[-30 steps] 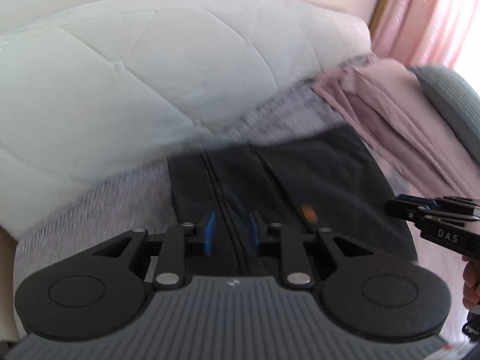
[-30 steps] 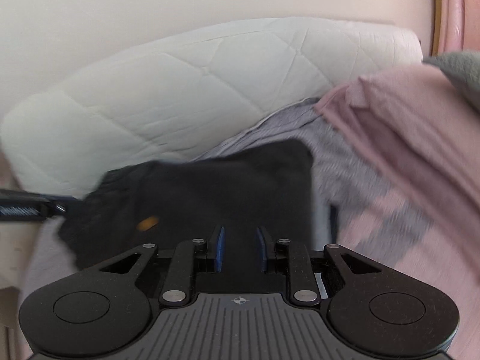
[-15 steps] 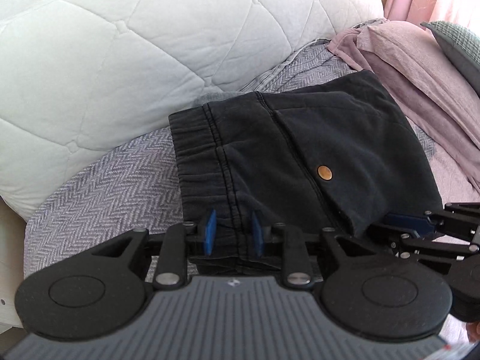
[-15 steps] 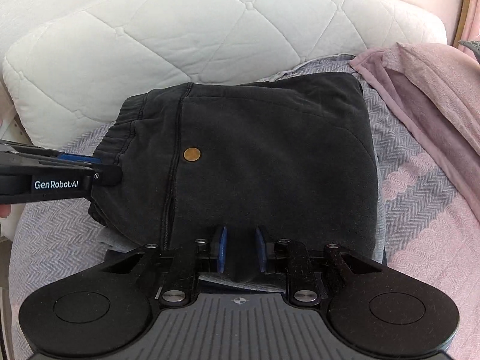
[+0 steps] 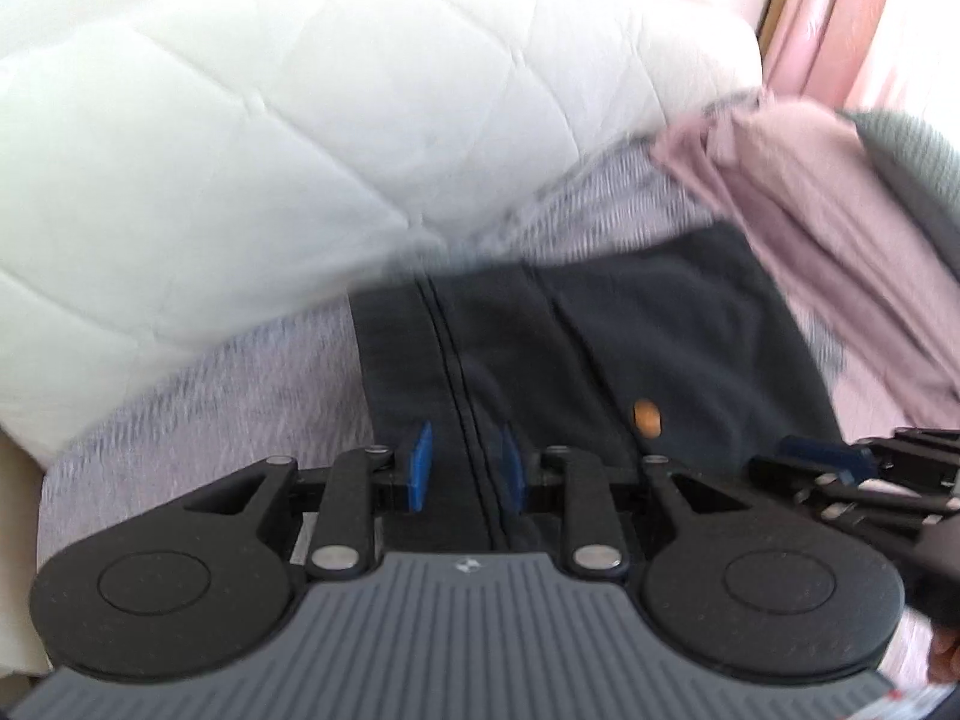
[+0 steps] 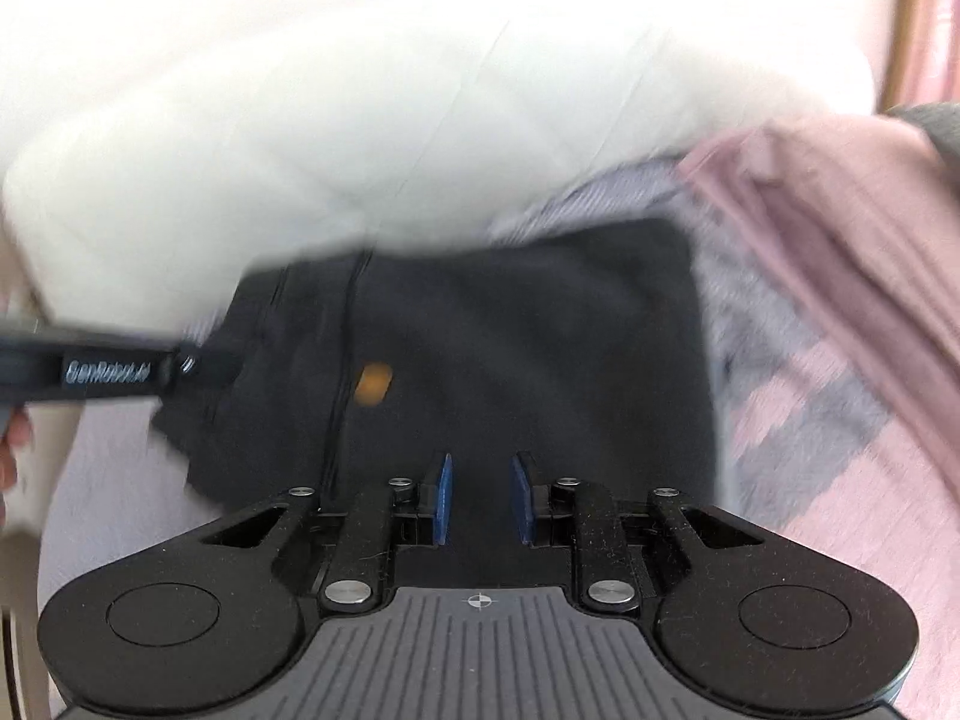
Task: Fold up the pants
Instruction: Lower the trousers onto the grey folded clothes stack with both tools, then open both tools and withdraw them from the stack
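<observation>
The left gripper (image 6: 198, 366) carries blurred white lettering, "GenRobot.ai". The folded black cotton pants (image 5: 630, 336) with a copper rivet (image 5: 647, 414) lie on the grey herringbone bedspread (image 5: 240, 396), mid-frame, below the white quilted pillow (image 5: 300, 138). Both grippers are clamped on the near edge of the pants, the right gripper (image 6: 483, 501) included. Half a second ago everything was sharp; now both views blur.
</observation>
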`<state>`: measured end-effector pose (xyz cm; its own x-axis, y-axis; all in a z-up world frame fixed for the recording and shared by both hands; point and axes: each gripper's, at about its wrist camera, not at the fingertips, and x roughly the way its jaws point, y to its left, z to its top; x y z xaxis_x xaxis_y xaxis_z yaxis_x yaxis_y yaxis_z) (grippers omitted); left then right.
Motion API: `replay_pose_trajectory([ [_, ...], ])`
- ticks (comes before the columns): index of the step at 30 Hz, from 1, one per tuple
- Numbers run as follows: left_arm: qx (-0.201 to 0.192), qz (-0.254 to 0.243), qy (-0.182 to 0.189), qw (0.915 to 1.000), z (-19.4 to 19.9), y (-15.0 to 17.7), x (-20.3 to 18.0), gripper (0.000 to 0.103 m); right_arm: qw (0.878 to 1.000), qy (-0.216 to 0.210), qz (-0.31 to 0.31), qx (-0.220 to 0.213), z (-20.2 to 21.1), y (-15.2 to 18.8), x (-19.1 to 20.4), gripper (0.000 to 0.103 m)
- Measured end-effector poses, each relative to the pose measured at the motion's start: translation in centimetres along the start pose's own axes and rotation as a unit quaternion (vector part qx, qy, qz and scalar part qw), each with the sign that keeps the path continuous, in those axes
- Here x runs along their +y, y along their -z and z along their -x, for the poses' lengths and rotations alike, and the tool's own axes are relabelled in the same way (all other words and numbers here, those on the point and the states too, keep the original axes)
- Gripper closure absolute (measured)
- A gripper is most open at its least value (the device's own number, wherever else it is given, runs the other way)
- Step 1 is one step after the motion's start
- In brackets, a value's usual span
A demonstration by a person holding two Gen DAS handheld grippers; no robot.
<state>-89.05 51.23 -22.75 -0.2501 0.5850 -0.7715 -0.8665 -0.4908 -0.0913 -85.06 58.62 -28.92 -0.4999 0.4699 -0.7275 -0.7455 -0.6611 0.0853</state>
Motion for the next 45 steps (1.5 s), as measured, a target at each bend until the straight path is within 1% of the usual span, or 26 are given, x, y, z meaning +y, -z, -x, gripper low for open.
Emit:
replay_pose_trajectory([
  [2, -0.005, -0.006, -0.009, 0.9999, -0.9, -1.0, 0.1, 0.081, 1.000, 0.019, -0.008, -0.014, -0.5, -0.9, -1.1, 0.083],
  [5, -0.004, -0.018, -0.023, 0.9996, -2.7, -2.0, 0.2, 0.081, 0.999, 0.046, -0.019, -0.014, -2.2, -1.7, -2.7, 0.083],
  [6, 0.000, -0.021, -0.026, 0.9994, -3.5, -2.2, 0.3, 0.081, 0.998, 0.054, -0.020, -0.006, -3.0, -1.6, -3.2, 0.083],
  [7, 0.005, -0.025, -0.031, 0.9992, -4.3, -2.2, 0.3, 0.081, 0.998, 0.059, -0.019, 0.013, -4.0, -1.5, -3.8, 0.083],
  [8, 0.009, -0.026, -0.037, 0.9989, -5.1, -2.0, 0.5, 0.081, 0.998, 0.055, -0.016, 0.022, -4.8, -1.2, -4.2, 0.083],
  [9, 0.011, -0.025, -0.041, 0.9988, -5.8, -1.8, 0.7, 0.079, 0.998, 0.054, -0.008, 0.023, -5.1, -0.9, -4.3, 0.083],
  [10, 0.012, -0.021, -0.035, 0.9991, -6.5, -1.4, 1.0, 0.079, 0.998, 0.055, 0.007, 0.019, -5.3, -0.8, -4.2, 0.083],
  [12, 0.011, -0.018, -0.039, 0.9990, -7.1, -1.3, 1.3, 0.079, 0.998, 0.057, 0.027, 0.020, -5.1, -0.8, -4.0, 0.083],
  [15, 0.010, -0.022, -0.044, 0.9987, -6.6, -1.5, 1.0, 0.079, 0.999, 0.051, -0.002, 0.019, -3.7, -0.9, -4.1, 0.083],
  [18, 0.002, -0.016, -0.039, 0.9991, -4.8, -1.6, 1.0, 0.080, 0.999, 0.030, -0.024, 0.001, -1.2, -0.3, -4.4, 0.083],
  [20, 0.001, -0.019, -0.034, 0.9992, -3.5, -1.4, 0.8, 0.080, 0.999, 0.025, -0.024, 0.002, 0.1, 0.3, -4.0, 0.083],
  [22, 0.003, -0.020, -0.032, 0.9993, -1.9, -1.0, 0.4, 0.080, 0.999, 0.030, -0.021, 0.008, 0.8, 0.8, -3.2, 0.083],
  [24, 0.015, -0.021, -0.027, 0.9993, -0.8, -0.4, 0.1, 0.080, 0.999, 0.033, -0.024, 0.020, 1.1, 1.4, -2.6, 0.083],
  [26, 0.030, -0.027, -0.021, 0.9990, -0.2, 0.3, -0.4, 0.077, 0.998, 0.038, -0.033, 0.050, 0.6, 2.0, -2.6, 0.083],
  [28, 0.049, -0.033, -0.033, 0.9977, -0.5, 1.1, -0.8, 0.074, 0.997, 0.039, -0.038, 0.047, 1.1, 2.0, -2.4, 0.083],
  [30, 0.051, -0.023, -0.039, 0.9977, 0.0, 1.2, -0.9, 0.074, 0.998, 0.039, -0.043, 0.038, 2.7, 1.8, -2.0, 0.083],
  [32, 0.053, -0.012, -0.033, 0.9980, 1.0, 0.9, -1.1, 0.072, 0.998, 0.030, -0.051, 0.025, 4.4, 1.8, -2.0, 0.083],
  [33, 0.052, -0.011, -0.032, 0.9981, 1.8, 0.9, -1.2, 0.069, 0.998, 0.024, -0.057, 0.024, 5.4, 2.0, -1.8, 0.083],
  [36, 0.044, -0.022, -0.035, 0.9982, 4.3, 1.1, -2.0, 0.063, 0.997, 0.009, -0.075, 0.020, 8.4, 2.6, -1.2, 0.082],
  [38, 0.040, -0.025, -0.034, 0.9983, 6.7, 1.6, -2.7, 0.059, 0.996, 0.004, -0.083, 0.016, 10.3, 3.0, -0.7, 0.081],
  [39, 0.038, -0.025, -0.033, 0.9984, 7.7, 1.8, -2.9, 0.054, 0.996, 0.002, -0.085, 0.015, 11.2, 3.3, -0.4, 0.079],
  [40, 0.037, -0.025, -0.031, 0.9985, 8.9, 2.0, -3.2, 0.047, 0.996, 0.000, -0.085, 0.015, 12.3, 3.3, -0.1, 0.071],
  [41, 0.034, -0.025, -0.030, 0.9987, 10.0, 2.3, -3.4, 0.044, 0.996, -0.001, -0.085, 0.016, 13.3, 3.5, 0.2, 0.066],
  [42, 0.030, -0.023, -0.029, 0.9989, 11.1, 2.7, -3.5, 0.038, 0.996, -0.002, -0.085, 0.016, 14.5, 3.6, 0.5, 0.057],
  [43, 0.026, -0.023, -0.029, 0.9990, 12.5, 3.2, -3.8, 0.036, 0.996, -0.006, -0.086, 0.012, 15.7, 3.9, 0.8, 0.053],
  [45, 0.021, -0.033, -0.036, 0.9986, 14.8, 4.0, -4.3, 0.036, 0.996, -0.013, -0.090, 0.001, 18.1, 4.6, 1.3, 0.050],
])
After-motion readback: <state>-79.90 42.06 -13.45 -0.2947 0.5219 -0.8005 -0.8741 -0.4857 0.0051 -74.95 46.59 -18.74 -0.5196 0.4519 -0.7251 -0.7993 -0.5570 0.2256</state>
